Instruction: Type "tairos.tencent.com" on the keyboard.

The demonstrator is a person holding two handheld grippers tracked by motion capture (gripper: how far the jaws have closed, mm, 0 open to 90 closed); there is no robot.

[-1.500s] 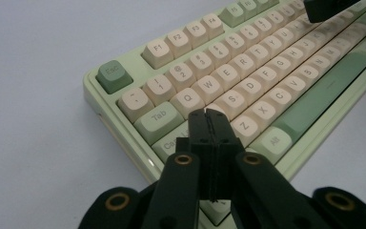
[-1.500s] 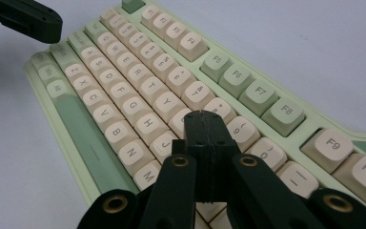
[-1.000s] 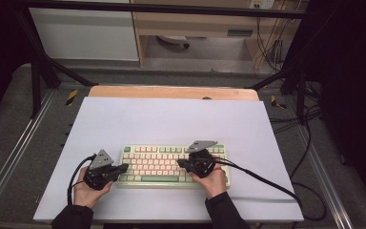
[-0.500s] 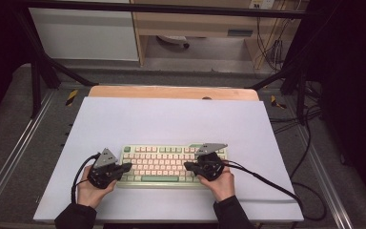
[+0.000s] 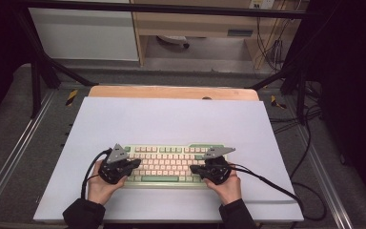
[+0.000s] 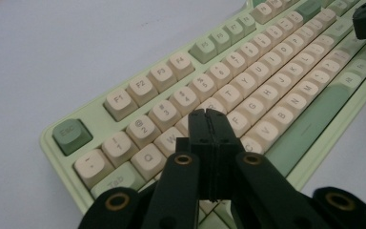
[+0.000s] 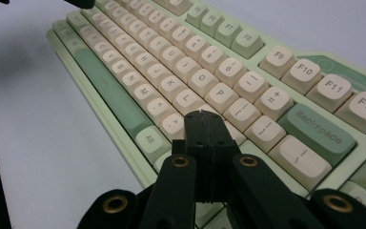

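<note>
Fingers of both grippers are clenched tight with nothing between them: the left gripper hangs over the left-hand letter keys of the keyboard, and the right gripper over its right-hand keys, near the punctuation. That pale green keyboard lies on the white table, close to the person's edge. To press well, I judge each closed tip should come straight down on the middle of one key (a tilted tip could catch a neighbouring key), then lift clear before shifting sideways.
</note>
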